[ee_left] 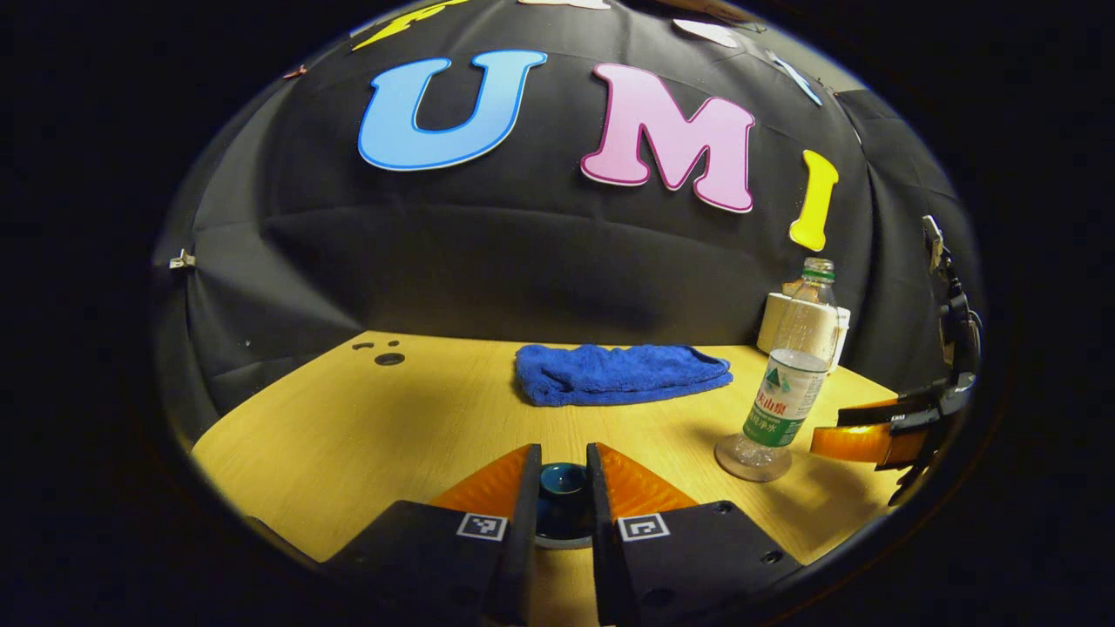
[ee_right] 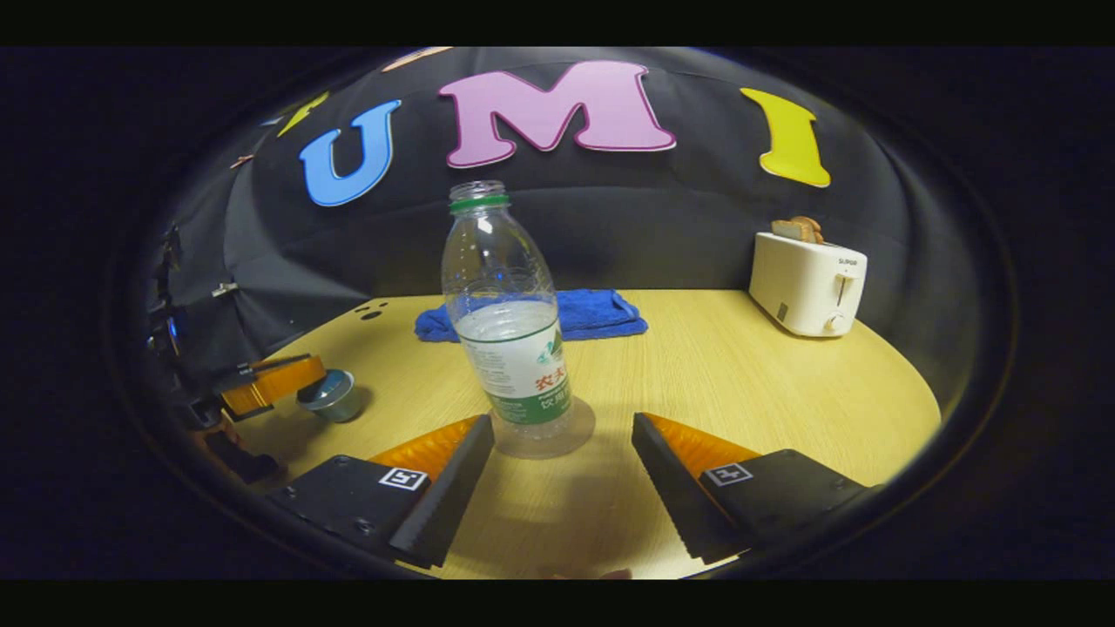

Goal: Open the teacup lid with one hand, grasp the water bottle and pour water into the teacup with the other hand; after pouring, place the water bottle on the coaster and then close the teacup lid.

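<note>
1. One water bottle (ee_right: 514, 348) stands upright on a coaster (ee_right: 544, 440) on the desk (ee_right: 784, 392), neck up, uncapped.
2. The right gripper (ee_right: 562, 488) gapes wide just before the bottle, not touching.
3. The left gripper (ee_left: 563, 514) is closed on the teacup lid (ee_left: 562, 492), left of the bottle.

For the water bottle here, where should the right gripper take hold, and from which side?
Grip the water bottle across its labelled midsection, coming in level from the front, as the right gripper already faces it with jaws open. The bottle stands upright on a clear coaster with no cap, so a side grip keeps it vertical. The body is straight there, narrower toward the neck, and the water level sits near the label's top.
</note>
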The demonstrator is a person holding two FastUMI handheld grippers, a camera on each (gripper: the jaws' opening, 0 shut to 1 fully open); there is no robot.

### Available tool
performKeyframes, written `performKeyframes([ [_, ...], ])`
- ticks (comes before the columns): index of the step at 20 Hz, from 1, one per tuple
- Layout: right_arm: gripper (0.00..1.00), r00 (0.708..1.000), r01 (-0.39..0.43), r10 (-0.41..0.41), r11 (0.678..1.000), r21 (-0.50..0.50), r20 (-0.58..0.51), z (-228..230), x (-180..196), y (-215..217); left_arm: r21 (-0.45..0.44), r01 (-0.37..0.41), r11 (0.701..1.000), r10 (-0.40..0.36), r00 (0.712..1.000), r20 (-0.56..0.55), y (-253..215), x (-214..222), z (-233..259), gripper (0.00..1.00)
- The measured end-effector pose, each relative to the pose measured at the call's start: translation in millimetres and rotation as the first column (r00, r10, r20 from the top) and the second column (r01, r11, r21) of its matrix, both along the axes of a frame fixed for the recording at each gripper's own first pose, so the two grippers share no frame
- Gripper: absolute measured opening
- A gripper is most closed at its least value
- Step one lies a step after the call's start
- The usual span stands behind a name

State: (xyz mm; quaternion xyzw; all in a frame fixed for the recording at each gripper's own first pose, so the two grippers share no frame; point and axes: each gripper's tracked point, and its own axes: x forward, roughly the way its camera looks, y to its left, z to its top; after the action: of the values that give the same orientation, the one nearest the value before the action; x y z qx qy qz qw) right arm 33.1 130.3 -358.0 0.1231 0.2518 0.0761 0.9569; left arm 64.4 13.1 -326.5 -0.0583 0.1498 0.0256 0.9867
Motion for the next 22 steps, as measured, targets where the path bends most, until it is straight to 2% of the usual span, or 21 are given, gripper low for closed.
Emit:
performKeyframes([
  [2,0.99,1.0,0.004,-0.004,1.0,0.006,0.003,2.6,1.6,0.1,-0.006,0.009,1.0,-0.009,1.0,0.002,-2.9,0.8,-0.9,0.29],
  [3,0.99,1.0,0.004,-0.004,1.0,0.005,0.004,4.3,1.6,0.6,-0.004,0.018,1.0,-0.018,1.0,-0.004,-4.8,0.9,-1.2,0.33],
  [4,0.99,1.0,0.003,-0.003,1.0,0.005,0.008,6.1,0.6,1.6,0.002,0.024,1.0,-0.024,1.0,-0.008,-5.6,-0.1,-3.6,0.3],
  [5,0.99,1.0,-0.001,0.0,1.0,0.004,0.009,8.2,-0.5,2.7,0.009,0.024,1.0,-0.024,1.0,-0.008,-6.0,1.8,-2.2,0.36],
  [6,0.99,1.0,-0.003,0.003,1.0,-0.001,0.008,9.2,-2.1,3.3,0.014,0.029,0.999,-0.029,0.999,-0.013,-7.4,1.2,-3.3,0.34],
  [7,0.99,1.0,-0.005,0.005,1.0,-0.005,0.008,11.9,-2.6,3.2,0.022,0.025,0.999,-0.024,0.999,-0.022,-6.8,0.0,-4.6,0.57],
  [8,0.99,1.0,-0.006,0.006,1.0,-0.008,0.01,15.8,-3.1,2.1,0.032,0.016,0.999,-0.015,0.999,-0.035,-4.7,-1.3,-5.4,0.63],
  [9,0.99,1.0,-0.004,0.004,1.0,-0.01,0.016,20.9,-2.9,1.0,0.03,0.016,0.999,-0.015,0.999,-0.041,-4.9,-3.2,-3.8,0.79],
  [11,0.99,1.0,0.007,-0.006,1.0,-0.015,0.027,33.6,-3.7,-3.8,0.019,0.0,1.0,0.001,0.999,-0.033,-2.6,-9.9,7.4,0.97],
  [13,0.99,0.999,0.025,-0.024,1.0,-0.018,0.042,51.8,-4.2,-8.3,0.015,-0.011,1.0,0.011,1.0,-0.022,-0.5,-15.0,27.0,0.97],
  [18,0.99,0.993,0.058,-0.053,0.998,-0.04,0.107,120.3,-6.1,-17.2,0.072,-0.023,0.997,0.025,0.999,-0.022,10.8,-27.4,87.2,0.97],
  [22,0.98,0.984,0.078,-0.068,0.995,-0.058,0.165,184.8,-11.2,-21.7,0.059,-0.02,0.998,0.019,1.0,0.022,12.2,-31.6,150.8,0.97],
])
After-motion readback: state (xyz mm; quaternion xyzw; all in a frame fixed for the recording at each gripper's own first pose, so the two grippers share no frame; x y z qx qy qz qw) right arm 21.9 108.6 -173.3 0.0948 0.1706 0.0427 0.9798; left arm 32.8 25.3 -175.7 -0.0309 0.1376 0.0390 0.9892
